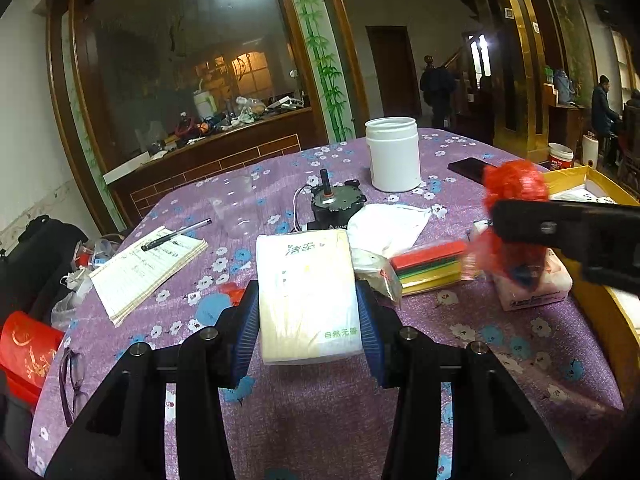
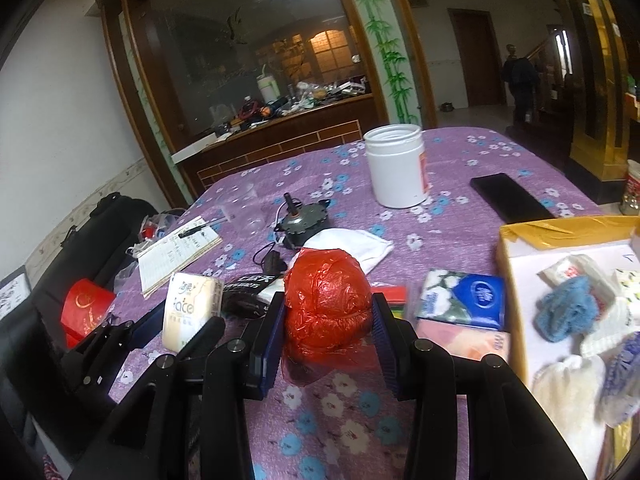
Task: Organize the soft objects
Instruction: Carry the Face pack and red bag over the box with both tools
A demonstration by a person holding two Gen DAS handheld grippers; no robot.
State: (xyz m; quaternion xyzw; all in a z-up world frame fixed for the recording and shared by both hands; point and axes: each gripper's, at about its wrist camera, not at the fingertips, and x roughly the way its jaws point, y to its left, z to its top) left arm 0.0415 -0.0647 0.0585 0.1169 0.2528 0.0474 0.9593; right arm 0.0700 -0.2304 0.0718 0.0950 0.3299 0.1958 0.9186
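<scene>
Cardboard box with soft items already inside lies just right of the right gripper, whose pads are clamped on a red plastic bag ball. A tissue pack, long axis pointing away, is gripped by the left gripper, farther left.

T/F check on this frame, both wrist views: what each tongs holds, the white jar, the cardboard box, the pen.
1. Left tongs grip a tissue pack. True.
2. Right tongs are empty. False: they grip a red plastic bag ball.
3. The white jar has its lid on. False: it is open-topped.
4. The cardboard box already holds soft items, including a blue cloth. True.
5. The pen lies on the notepad. True.
</scene>
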